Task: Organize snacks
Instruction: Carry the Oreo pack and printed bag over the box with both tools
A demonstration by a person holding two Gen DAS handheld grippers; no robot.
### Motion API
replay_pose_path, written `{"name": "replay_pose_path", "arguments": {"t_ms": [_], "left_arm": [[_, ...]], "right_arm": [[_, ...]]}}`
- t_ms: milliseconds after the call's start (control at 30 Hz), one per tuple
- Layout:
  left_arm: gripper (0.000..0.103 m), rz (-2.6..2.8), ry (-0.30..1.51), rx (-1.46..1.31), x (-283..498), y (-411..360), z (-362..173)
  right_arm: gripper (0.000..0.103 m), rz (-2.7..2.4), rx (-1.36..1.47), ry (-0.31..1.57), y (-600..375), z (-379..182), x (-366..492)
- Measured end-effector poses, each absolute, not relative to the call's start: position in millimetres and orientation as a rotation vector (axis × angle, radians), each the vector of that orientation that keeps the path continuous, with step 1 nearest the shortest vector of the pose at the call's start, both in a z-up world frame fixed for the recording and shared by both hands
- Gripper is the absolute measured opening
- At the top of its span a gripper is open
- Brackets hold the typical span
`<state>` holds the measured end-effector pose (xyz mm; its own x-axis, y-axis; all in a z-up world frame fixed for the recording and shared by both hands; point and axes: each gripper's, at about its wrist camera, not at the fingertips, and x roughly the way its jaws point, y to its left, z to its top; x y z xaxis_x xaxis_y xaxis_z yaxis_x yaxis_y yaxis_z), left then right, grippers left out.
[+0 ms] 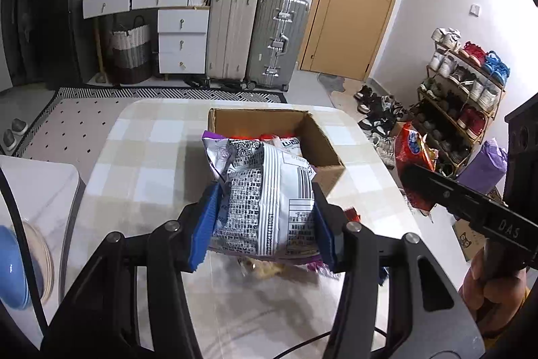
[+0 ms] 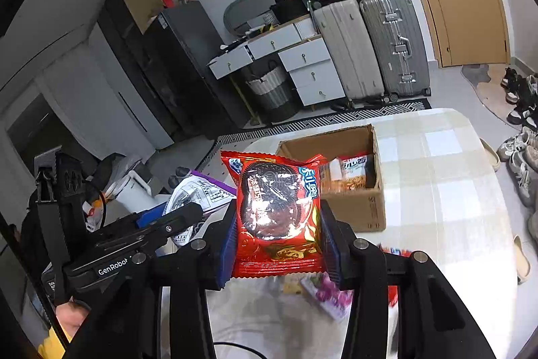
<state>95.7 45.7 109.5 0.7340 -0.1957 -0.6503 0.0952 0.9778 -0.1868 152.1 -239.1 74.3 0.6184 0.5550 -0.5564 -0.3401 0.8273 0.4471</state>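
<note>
Above checked table [image 1: 141,157], both jaws tilt down, clenching white packet [image 1: 265,201], red packet [image 2: 279,217]

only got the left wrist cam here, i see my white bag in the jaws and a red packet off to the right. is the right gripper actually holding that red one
Observer: Yes. The right gripper is shut on the red cookie packet, its blue pads pressing both side edges.
Operator: what's printed on it, mine only shows a sliver
Observer: A dark round sandwich cookie fills the front, with blue lettering at the upper right.
Operator: my bag blocks the box, anything in its near end
Observer: In the cardboard box, a clear pack of brownish snack sticks lies by the near wall.
Operator: anything left on the table under the right gripper
Observer: Yes, a purple-patterned packet lies there, blurred.
</note>
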Motion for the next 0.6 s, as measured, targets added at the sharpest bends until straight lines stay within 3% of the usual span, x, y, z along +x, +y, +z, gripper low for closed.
{"name": "replay_pose_path", "arguments": {"t_ms": [600], "left_arm": [[0.049,-0.129,0.83,-0.181,275,45,63]], "right_arm": [[0.044,0.467,0.271,0.8,-212,31,281]]}}
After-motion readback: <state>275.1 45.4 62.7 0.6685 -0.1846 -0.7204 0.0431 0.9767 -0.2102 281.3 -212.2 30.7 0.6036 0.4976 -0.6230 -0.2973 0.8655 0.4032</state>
